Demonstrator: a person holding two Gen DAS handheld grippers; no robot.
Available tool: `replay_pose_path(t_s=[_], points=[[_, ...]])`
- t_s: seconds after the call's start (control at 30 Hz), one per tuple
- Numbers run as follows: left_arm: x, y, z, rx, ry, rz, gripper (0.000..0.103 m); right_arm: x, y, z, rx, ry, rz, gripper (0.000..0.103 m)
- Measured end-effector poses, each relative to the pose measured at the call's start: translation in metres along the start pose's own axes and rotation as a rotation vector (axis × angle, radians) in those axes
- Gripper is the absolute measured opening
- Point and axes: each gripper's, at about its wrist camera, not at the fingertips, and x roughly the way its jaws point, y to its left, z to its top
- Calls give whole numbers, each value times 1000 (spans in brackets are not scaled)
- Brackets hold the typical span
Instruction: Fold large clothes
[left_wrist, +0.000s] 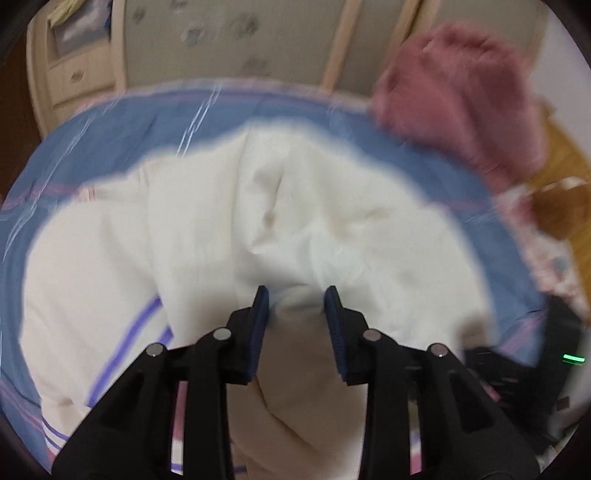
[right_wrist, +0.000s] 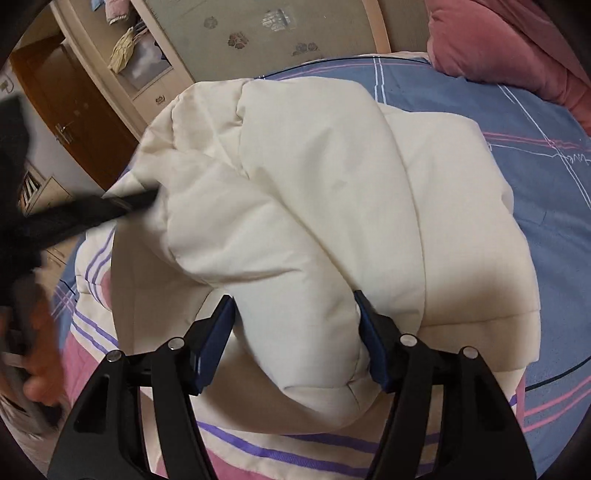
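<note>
A big cream padded jacket (right_wrist: 332, 177) lies bunched on a blue checked bed sheet (right_wrist: 546, 155). My right gripper (right_wrist: 293, 301) is open, its two blue pads either side of a thick padded fold, a sleeve or hem, near the jacket's near edge. In the blurred left wrist view the same jacket (left_wrist: 295, 221) fills the middle, and my left gripper (left_wrist: 297, 291) has a fold of the cloth between its blue pads; the jaws stand partly apart. The left gripper also shows in the right wrist view as a dark blurred shape (right_wrist: 74, 221) reaching into the jacket's left side.
A pink fluffy blanket (left_wrist: 461, 96) lies at the far right of the bed, also in the right wrist view (right_wrist: 517, 44). A white cloth with purple stripes (right_wrist: 240, 443) lies under the jacket. A wardrobe (right_wrist: 221, 33) and a brown door (right_wrist: 74, 110) stand behind the bed.
</note>
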Motion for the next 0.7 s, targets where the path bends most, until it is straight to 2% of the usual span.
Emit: replay_pose_path(t_s=[0.03, 0.1, 0.23, 0.33, 0.4, 0.5, 0.6, 0.7], points=[[20, 5, -5, -19, 43, 18, 34, -3, -2, -2, 9, 4, 9, 66], [27, 18, -13, -63, 54, -10, 34, -17, -4, -3, 23, -18, 51, 66], [-21, 29, -26, -104, -22, -122, 35, -60, -2, -9, -16, -130, 128, 66], [-47, 35, -41, -107, -58, -174, 39, -54, -3, -12, 4, -118, 133, 66], [-36, 34, -47, -85, -12, -134, 40, -30, -8, -12, 24, -69, 72, 66], [8, 32, -54, -81, 70, -72, 42, 2, -12, -10, 48, -30, 25, 66], [18, 26, -54, -38, 63, -20, 42, 3, -8, -10, 19, -34, 5, 66], [6, 24, -53, -24, 55, -16, 42, -17, -4, -15, -4, -61, 21, 66]])
